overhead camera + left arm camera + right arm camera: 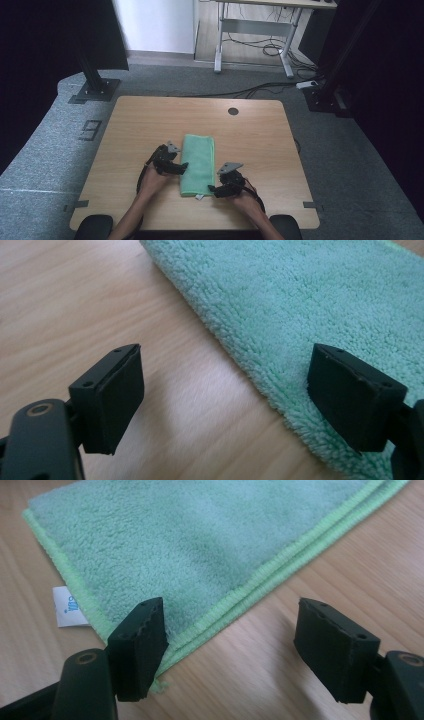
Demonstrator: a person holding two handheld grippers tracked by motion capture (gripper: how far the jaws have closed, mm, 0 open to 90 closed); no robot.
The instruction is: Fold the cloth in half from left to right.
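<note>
We have the green towel (198, 165) folded into a long narrow strip on the tabletop (135, 125), lying between our two tongs. Our left tongs (225, 400) are wide open and hold nothing, straddling the towel's rounded folded edge, one jaw over bare wood and the other over the pile. Our right tongs (250, 647) are also wide open and empty, straddling the stacked hemmed edges near the corner with the white label (67, 607). We judge the lengthwise folds done; a further fold or a final grasp seems to remain.
</note>
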